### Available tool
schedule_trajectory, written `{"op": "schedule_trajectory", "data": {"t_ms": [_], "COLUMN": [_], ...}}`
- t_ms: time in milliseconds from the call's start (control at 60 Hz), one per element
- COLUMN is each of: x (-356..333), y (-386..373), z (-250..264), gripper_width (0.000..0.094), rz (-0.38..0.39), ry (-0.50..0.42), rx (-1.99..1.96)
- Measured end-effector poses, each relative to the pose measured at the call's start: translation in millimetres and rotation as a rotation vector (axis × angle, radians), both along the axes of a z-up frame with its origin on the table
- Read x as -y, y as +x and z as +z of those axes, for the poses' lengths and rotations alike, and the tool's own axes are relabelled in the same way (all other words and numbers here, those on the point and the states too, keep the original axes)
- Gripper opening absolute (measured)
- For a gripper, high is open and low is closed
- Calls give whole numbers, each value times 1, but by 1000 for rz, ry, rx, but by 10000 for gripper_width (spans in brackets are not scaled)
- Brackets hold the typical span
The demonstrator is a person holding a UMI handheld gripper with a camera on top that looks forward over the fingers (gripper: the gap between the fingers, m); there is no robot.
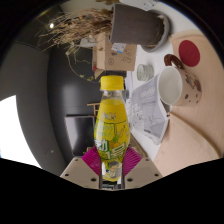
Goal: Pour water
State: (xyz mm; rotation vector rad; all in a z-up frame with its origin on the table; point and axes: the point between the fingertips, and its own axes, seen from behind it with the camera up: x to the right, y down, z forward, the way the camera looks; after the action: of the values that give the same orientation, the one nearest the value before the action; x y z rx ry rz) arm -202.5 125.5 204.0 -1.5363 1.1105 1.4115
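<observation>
A yellow drink bottle (pixel 111 122) with a yellow cap and a green-and-yellow label stands upright between my fingers. My gripper (pixel 110 163) is shut on the bottle's lower body, both pink pads (pixel 92 160) pressing its sides. Beyond it to the right a white mug (pixel 178 86) with a pink inside rim sits on the pale table (pixel 190 145), its mouth facing toward me. The bottle's base is hidden between the fingers.
A sheet of printed paper (pixel 150 112) lies right of the bottle. A cardboard box (pixel 117 52) and a grey cylindrical container (pixel 140 25) stand behind it, with dried twigs (pixel 75 32) at the back left. A round dark surface (pixel 50 100) lies to the left.
</observation>
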Motion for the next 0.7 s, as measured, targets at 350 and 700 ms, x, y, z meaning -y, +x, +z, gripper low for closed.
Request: {"op": "schedule_trajectory", "data": {"t_ms": [350,700], "x": [-29,-17], "y": [18,50], "z": [-33,-3], "gripper_width": [242,246], "rz": [0,110], "ry": [-88,44], "rx": [-442,479]}}
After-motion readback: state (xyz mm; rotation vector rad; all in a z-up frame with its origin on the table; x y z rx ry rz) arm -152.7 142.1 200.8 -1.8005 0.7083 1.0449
